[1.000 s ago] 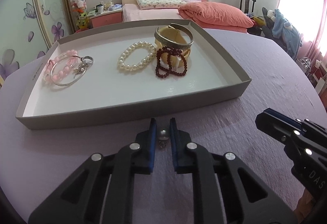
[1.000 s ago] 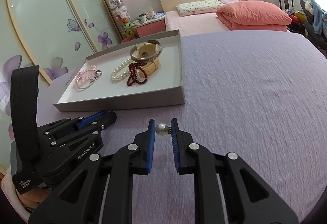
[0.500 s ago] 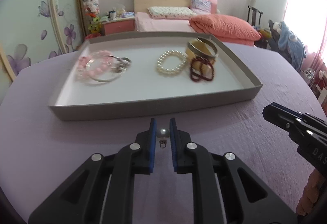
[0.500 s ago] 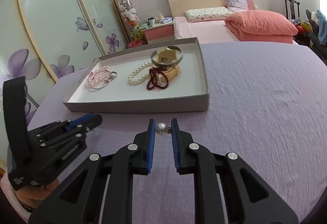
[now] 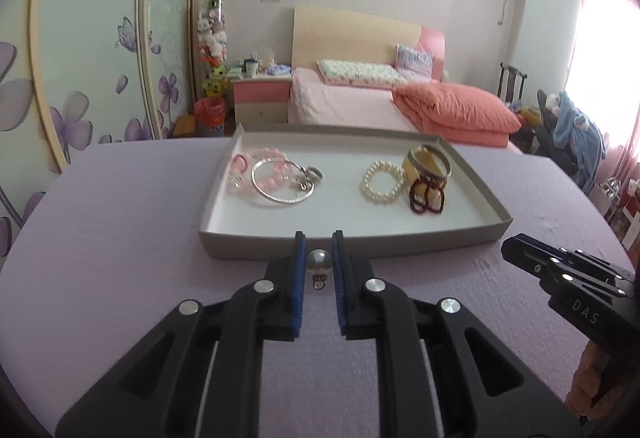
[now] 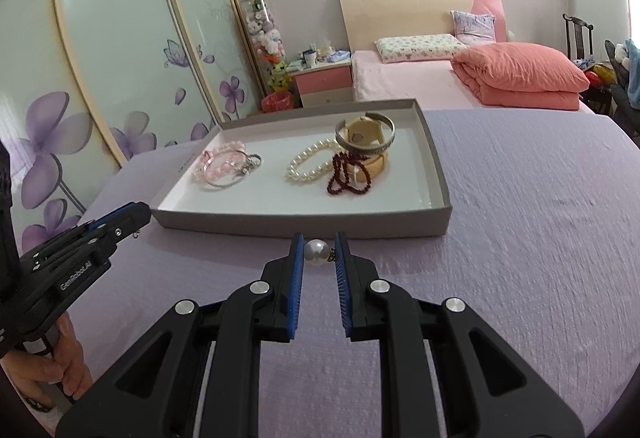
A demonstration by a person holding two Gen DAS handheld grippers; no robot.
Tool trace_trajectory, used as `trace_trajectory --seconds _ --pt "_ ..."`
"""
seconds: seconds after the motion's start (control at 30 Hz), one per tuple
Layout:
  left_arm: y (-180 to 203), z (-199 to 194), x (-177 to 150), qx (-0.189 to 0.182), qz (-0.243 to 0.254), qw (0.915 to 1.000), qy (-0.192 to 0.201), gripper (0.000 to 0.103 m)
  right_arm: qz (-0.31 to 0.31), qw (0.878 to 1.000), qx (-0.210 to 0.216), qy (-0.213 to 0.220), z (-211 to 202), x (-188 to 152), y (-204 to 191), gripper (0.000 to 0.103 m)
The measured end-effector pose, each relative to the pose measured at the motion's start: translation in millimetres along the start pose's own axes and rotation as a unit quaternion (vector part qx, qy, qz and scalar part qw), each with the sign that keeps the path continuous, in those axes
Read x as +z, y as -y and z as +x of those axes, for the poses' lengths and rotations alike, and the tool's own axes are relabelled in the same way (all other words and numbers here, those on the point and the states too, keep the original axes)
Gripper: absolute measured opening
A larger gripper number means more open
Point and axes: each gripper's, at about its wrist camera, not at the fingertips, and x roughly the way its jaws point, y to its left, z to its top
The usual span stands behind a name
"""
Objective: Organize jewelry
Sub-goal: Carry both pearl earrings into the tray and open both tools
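— Where are we?
— We are in a home bedroom: a bed (image 5: 352, 106) with a wooden headboard (image 6: 404, 14), a floral pillow (image 6: 418, 48) and a folded coral quilt (image 6: 520, 76).
— What else do we see?
— A pink nightstand (image 5: 262, 98), stuffed toys (image 6: 266, 34), and wardrobe doors (image 6: 120, 50) with purple flowers.

A glossy pearl earring (image 5: 318, 260) sits between ribbed blue rubber-like pads (image 5: 300, 278) on matt black plastic fingers, above a crinkled lilac cloth (image 5: 120, 258) and a matt grey card tray (image 5: 360, 244) holding a polished metal bangle (image 5: 280, 182) and lustrous pearl bracelet (image 5: 383, 182).
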Motion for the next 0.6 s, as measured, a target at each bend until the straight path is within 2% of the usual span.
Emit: trace_trajectory --seconds 0.33,0.6 --pt "-8 -36 14 0.002 -0.019 0.9973 0.070 0.014 -0.011 0.998 0.003 0.061 -21 18 -23 0.017" --pt "-9 -42 22 -0.002 -0.021 0.9951 0.096 0.014 -0.017 0.997 -0.001 0.082 -22 28 -30 0.017"
